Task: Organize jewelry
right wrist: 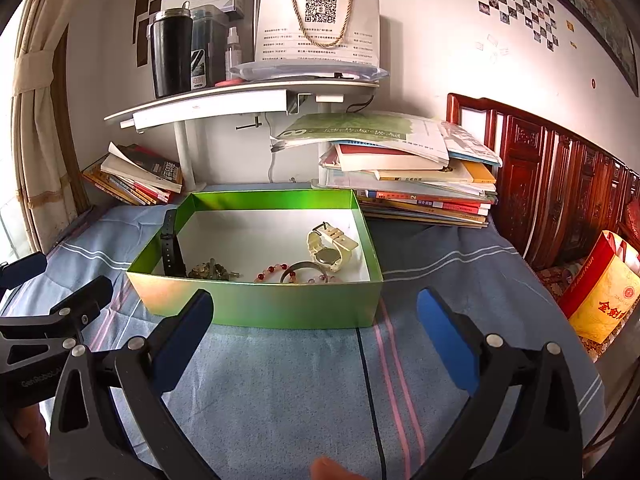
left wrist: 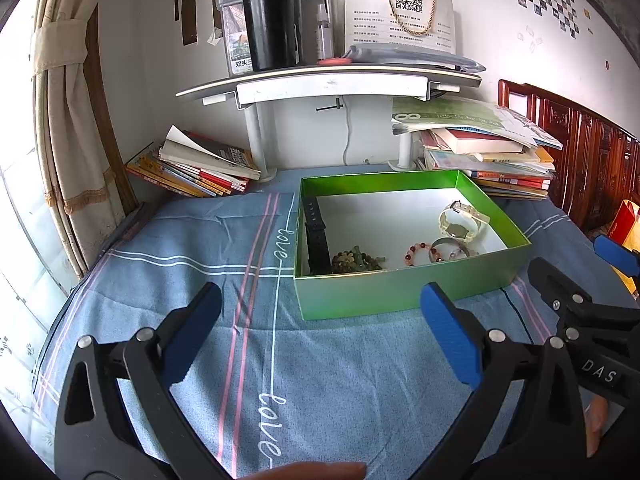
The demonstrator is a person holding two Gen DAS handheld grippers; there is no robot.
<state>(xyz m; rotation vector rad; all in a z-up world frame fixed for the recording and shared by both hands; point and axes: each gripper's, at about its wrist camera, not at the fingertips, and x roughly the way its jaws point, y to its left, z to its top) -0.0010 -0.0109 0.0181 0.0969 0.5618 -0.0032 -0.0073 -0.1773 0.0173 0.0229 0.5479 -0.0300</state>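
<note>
A green box (left wrist: 400, 292) (right wrist: 256, 304) stands on the blue cloth. Inside lie a black watch (left wrist: 316, 236) (right wrist: 171, 246), a green bead bracelet (left wrist: 356, 261) (right wrist: 210, 271), a red bead bracelet (left wrist: 418, 252) (right wrist: 272, 271), a grey bangle (left wrist: 448, 245) (right wrist: 306, 267) and a cream watch (left wrist: 460, 224) (right wrist: 330, 248). My left gripper (left wrist: 322, 328) is open and empty, in front of the box toward its left. My right gripper (right wrist: 316, 332) is open and empty, just in front of the box; it also shows at the right edge of the left wrist view (left wrist: 576, 268).
Book stacks lie behind the box at left (left wrist: 196, 168) (right wrist: 136, 180) and right (left wrist: 484, 152) (right wrist: 408, 176). A white shelf (left wrist: 328, 80) (right wrist: 240, 100) carries a black flask (left wrist: 270, 24) (right wrist: 171, 54). A wooden headboard (right wrist: 560, 184) and a red-yellow bag (right wrist: 600, 292) stand at right.
</note>
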